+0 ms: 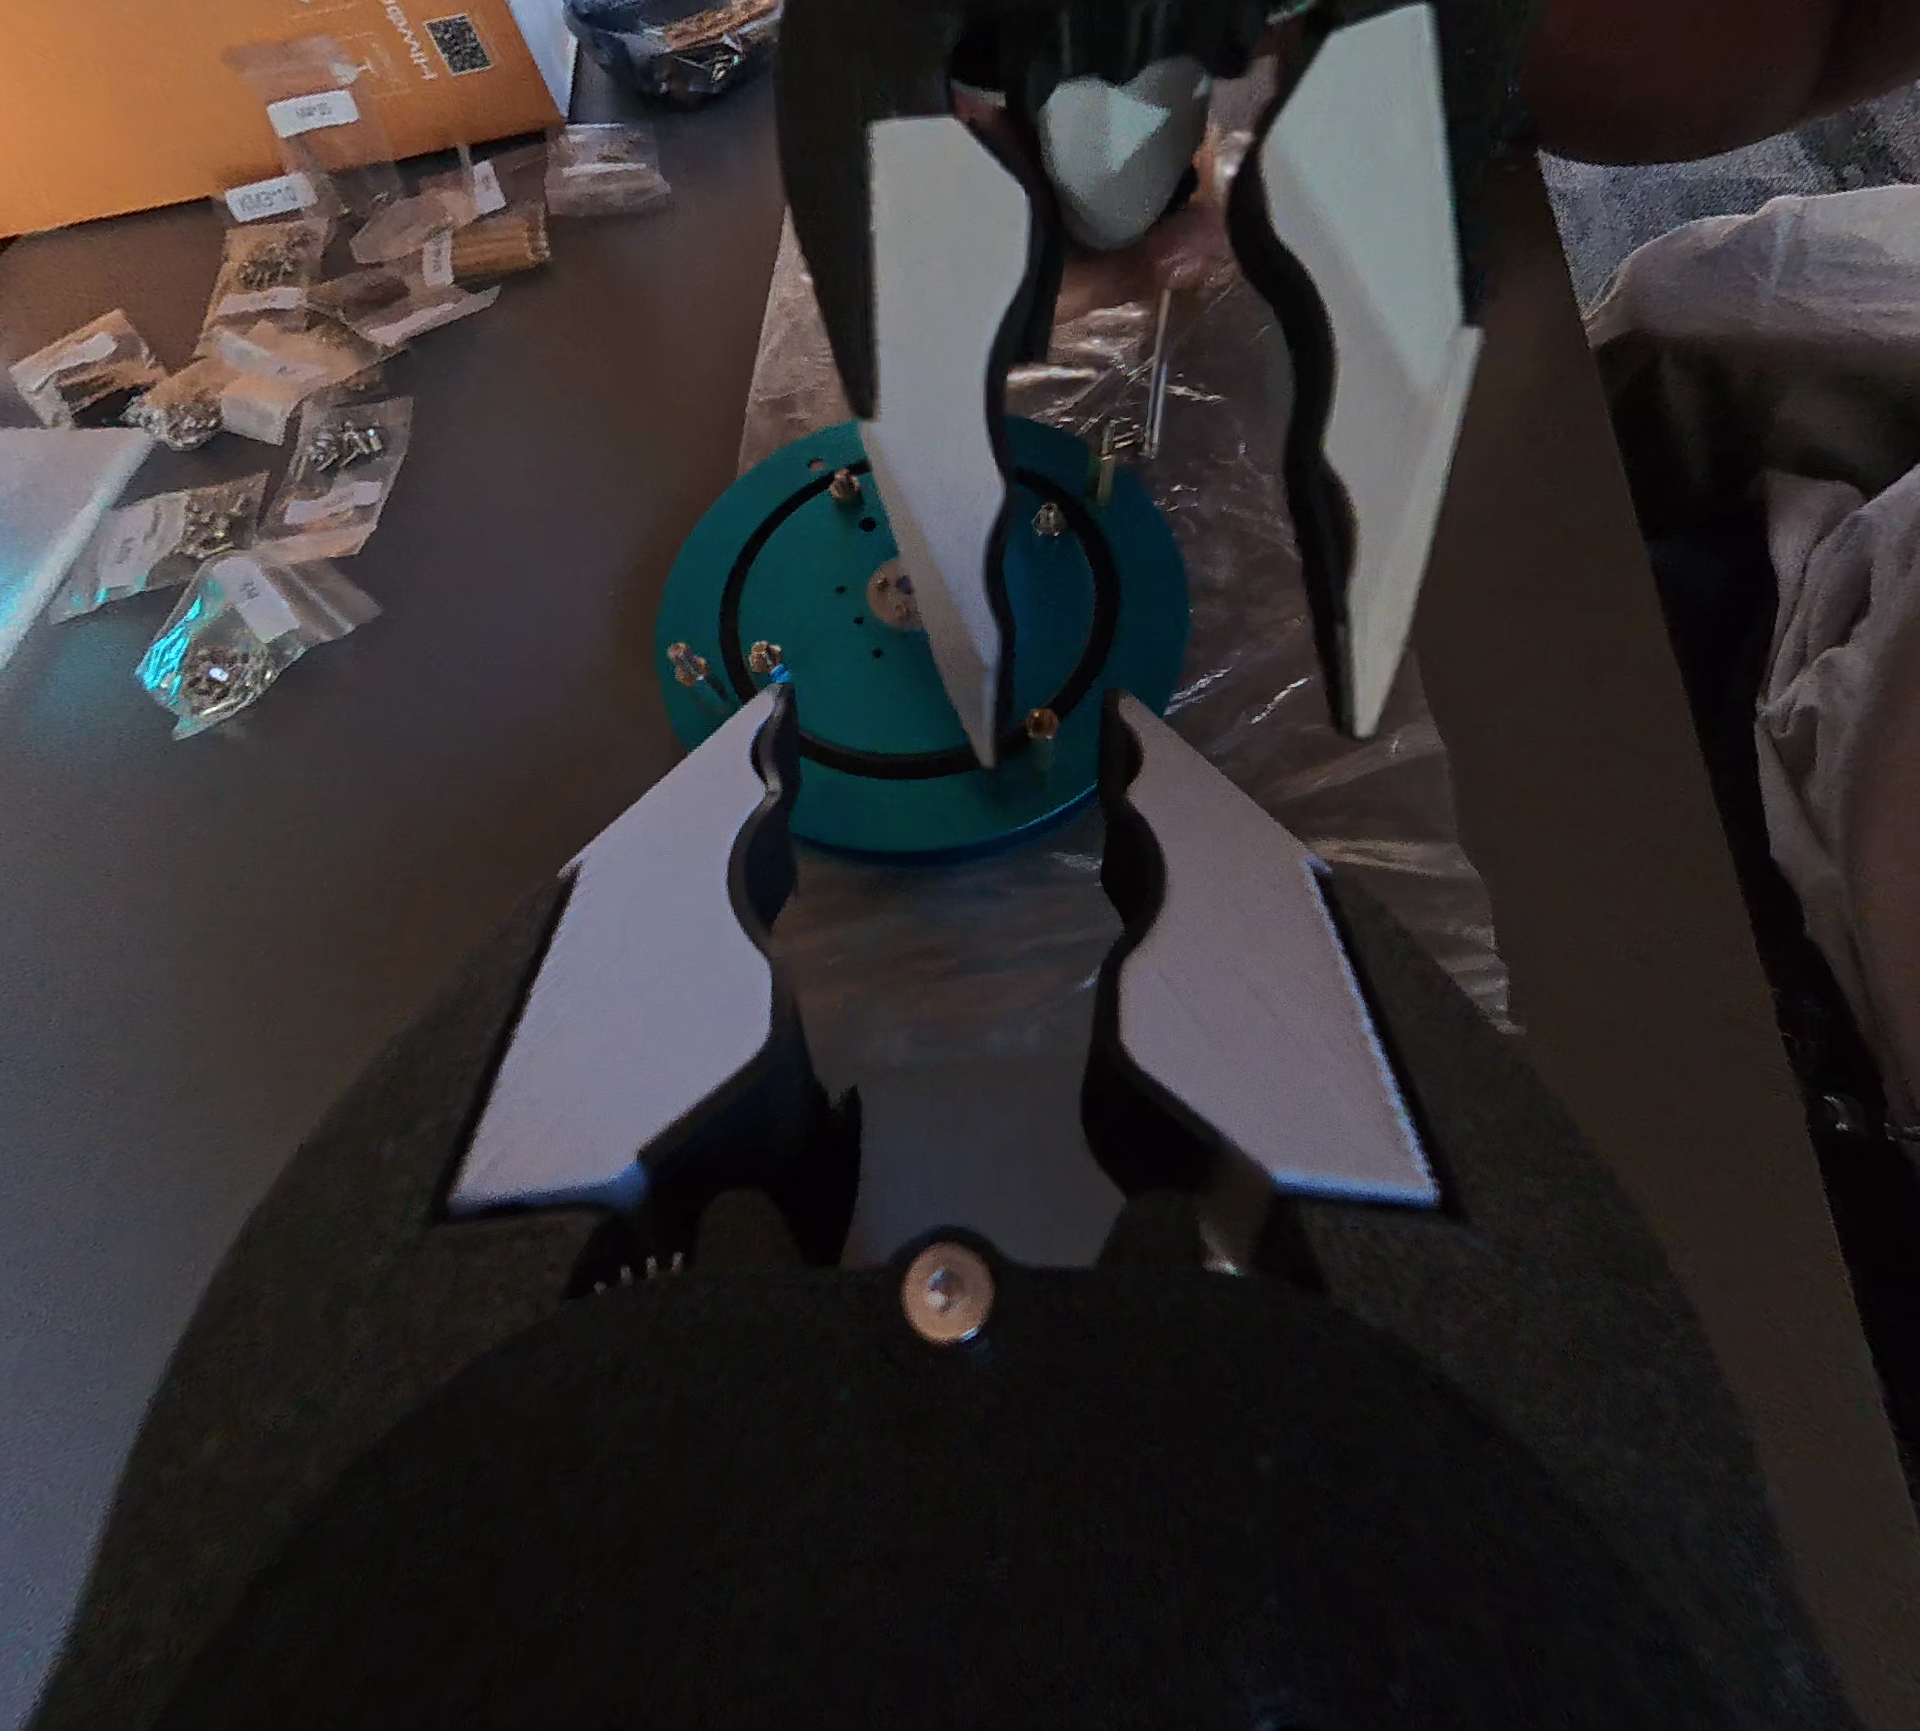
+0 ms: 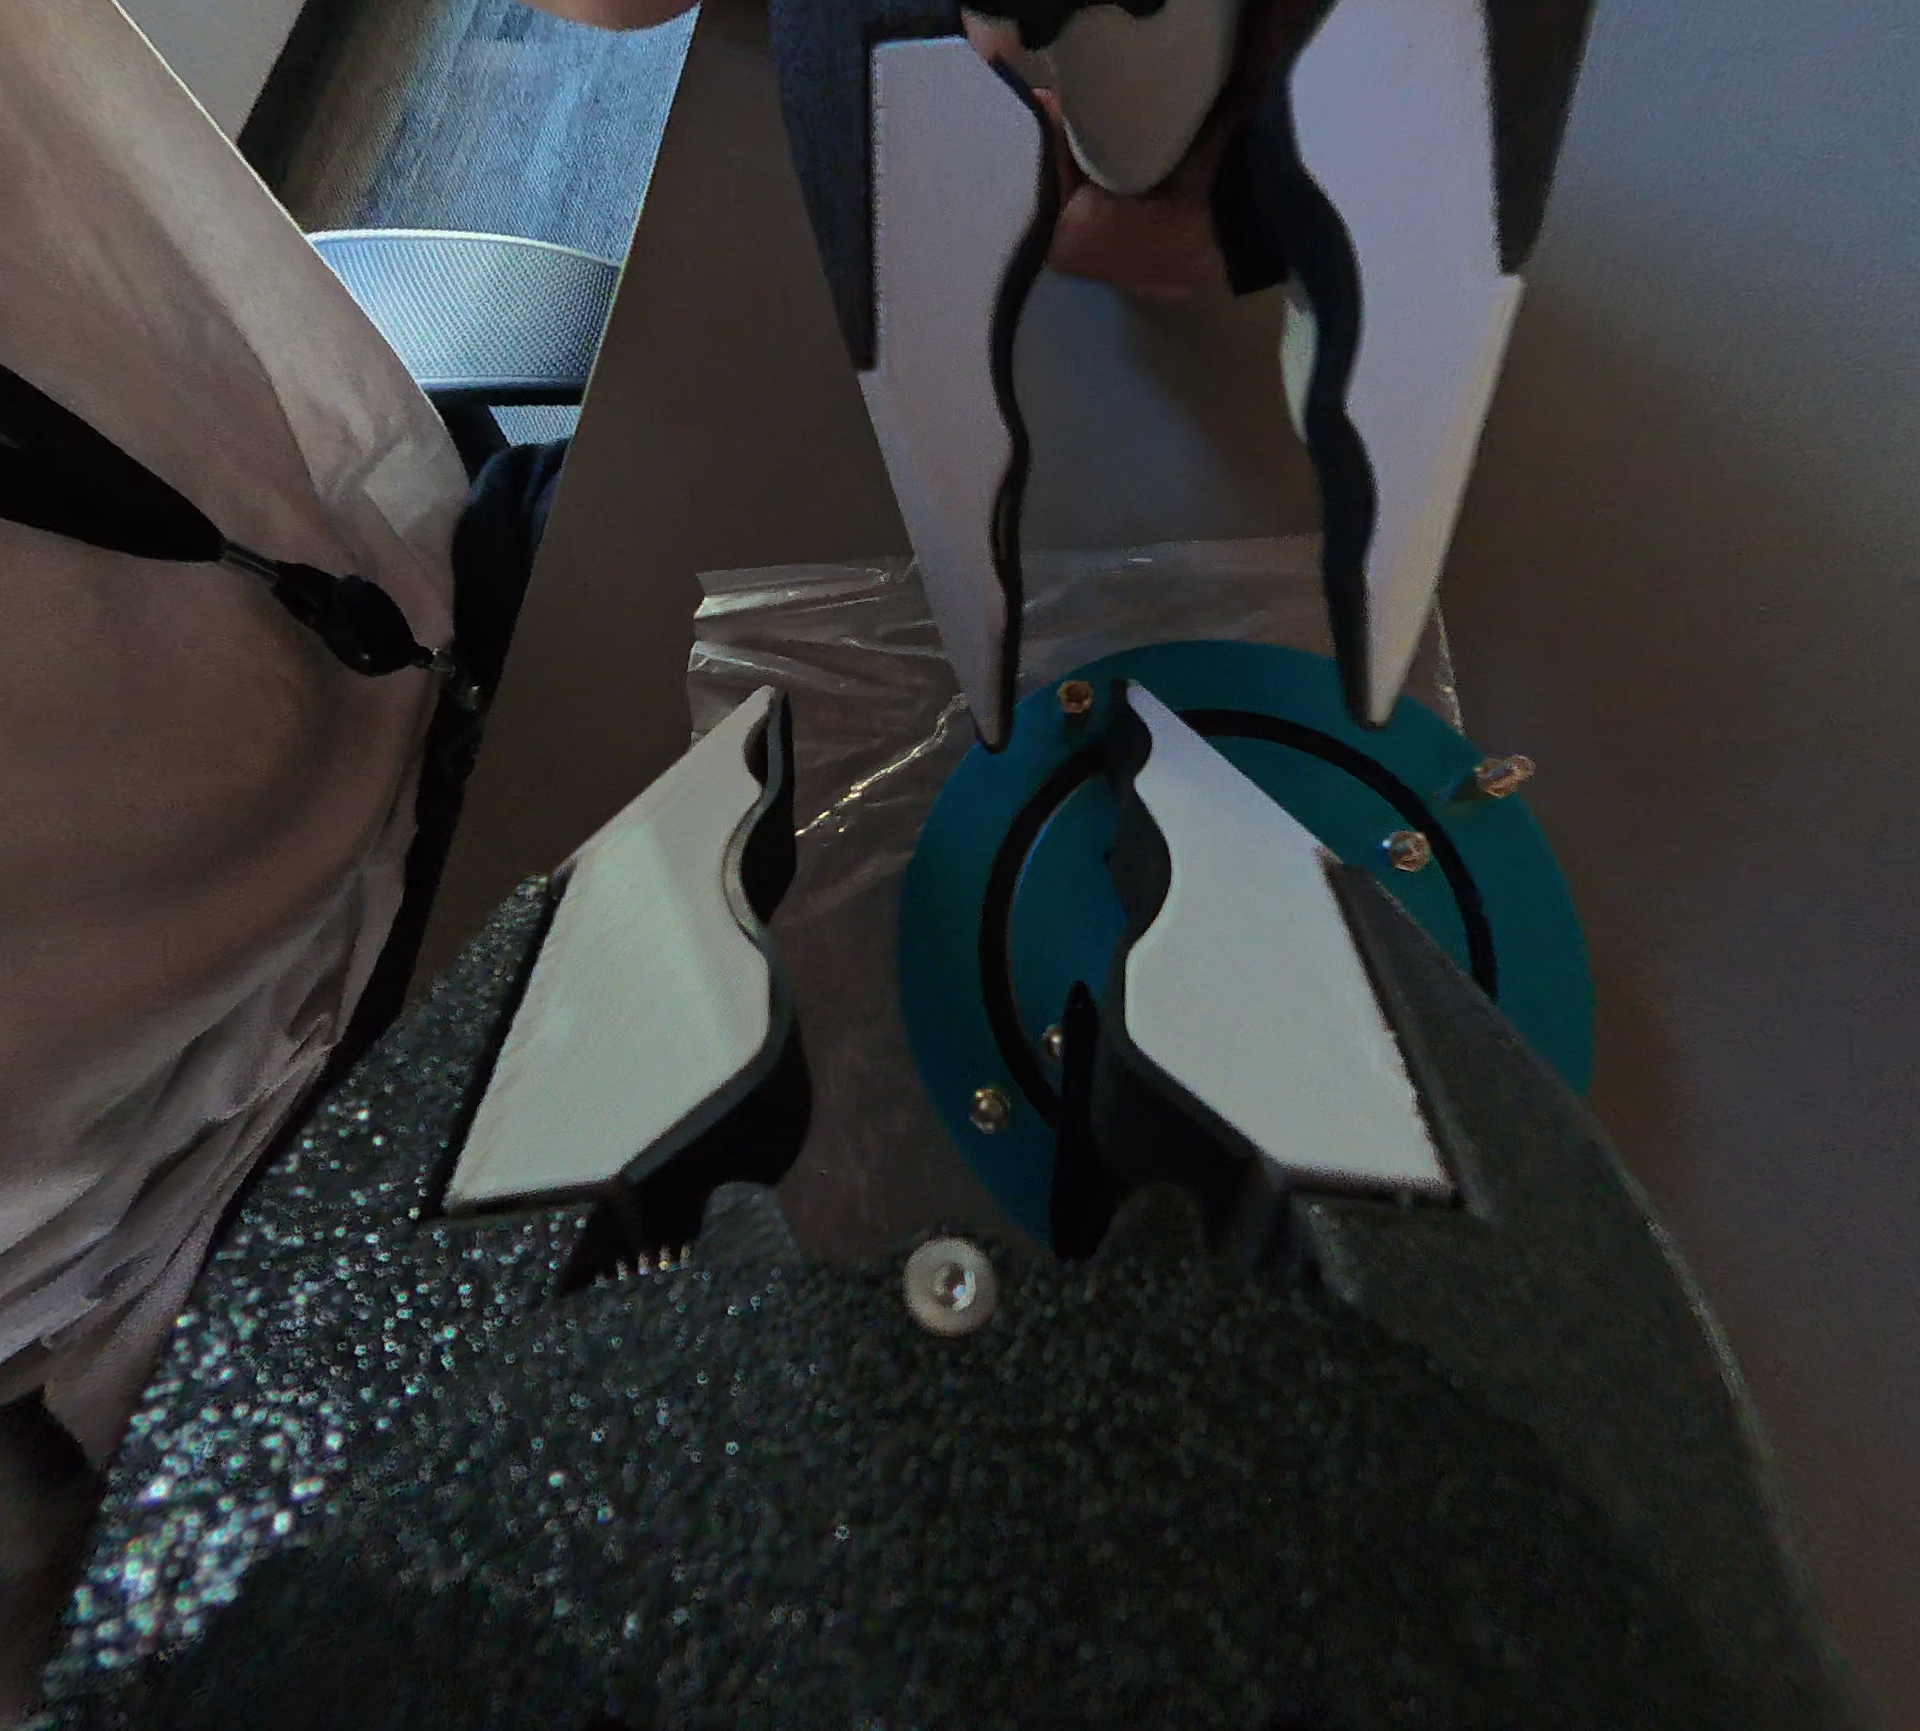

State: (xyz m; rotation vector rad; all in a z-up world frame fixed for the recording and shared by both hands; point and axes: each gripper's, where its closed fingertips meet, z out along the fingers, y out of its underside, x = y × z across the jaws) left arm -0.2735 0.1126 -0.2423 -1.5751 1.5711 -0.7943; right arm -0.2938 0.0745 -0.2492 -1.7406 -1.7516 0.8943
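Note:
A teal round disc [image 1: 810,601] with several upright brass standoffs [image 1: 1049,521] lies on a clear plastic bag [image 1: 1299,808] on a dark table. My left gripper [image 1: 948,699] is open and empty, with its tips at the disc's near edge. My right gripper [image 1: 1172,743] reaches in from the far side, open and empty. One of its fingers hangs over the disc beside a standoff [image 1: 1042,725]. In the right wrist view, the right gripper [image 2: 951,692] has one finger over the disc [image 2: 1538,954] and the other over the bag [image 2: 831,642]. The left gripper [image 2: 1182,727] points down at the disc's far rim.
Several small clear bags of screws [image 1: 260,434] lie left of the disc, in front of an orange box [image 1: 208,19]. A dark bag of parts [image 1: 675,19] sits at the back. A thin metal tool [image 1: 1158,372] lies behind the disc. A person's beige clothing [image 2: 156,746] is beyond the table edge. It is some 4 centimeters from my left tips to the teal round disc [image 1: 810,601].

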